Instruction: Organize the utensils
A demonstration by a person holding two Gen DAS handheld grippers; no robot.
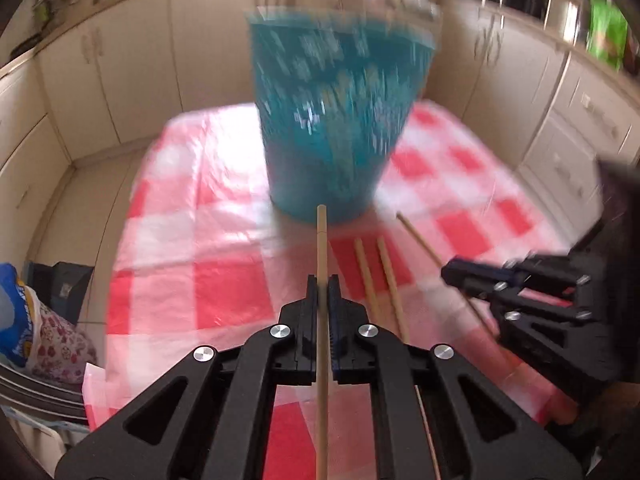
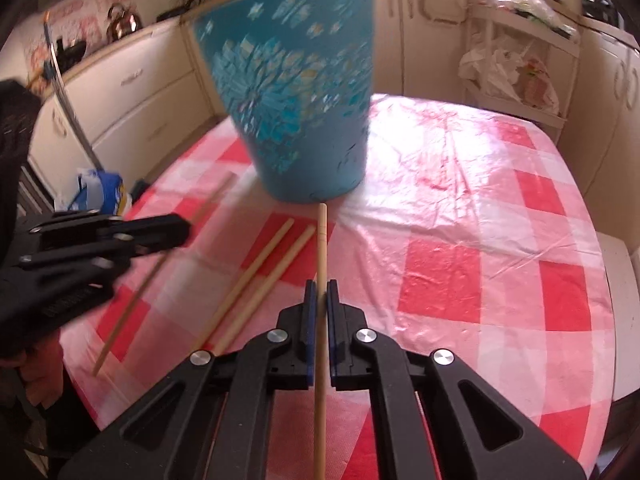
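My left gripper (image 1: 322, 285) is shut on a wooden chopstick (image 1: 321, 240) that points toward a tall blue patterned bucket (image 1: 336, 120) on the red-checked tablecloth (image 1: 224, 288). Two loose chopsticks (image 1: 378, 276) lie side by side just right of it. My right gripper (image 2: 321, 289) is shut on another chopstick (image 2: 321, 240), aimed at the same bucket (image 2: 296, 112). The loose pair (image 2: 268, 272) lies to its left. Each view shows the other gripper from the side: the right gripper (image 1: 452, 270) with its chopstick (image 1: 420, 240), the left gripper (image 2: 182, 232) with its chopstick (image 2: 132, 312).
Cream kitchen cabinets (image 1: 120, 80) surround the table. A blue-and-white bag (image 1: 16, 320) sits low on the floor side at the left. A white shelf rack with plastic bags (image 2: 516, 68) stands behind the table's far right. The table edge (image 2: 600, 380) curves close on the right.
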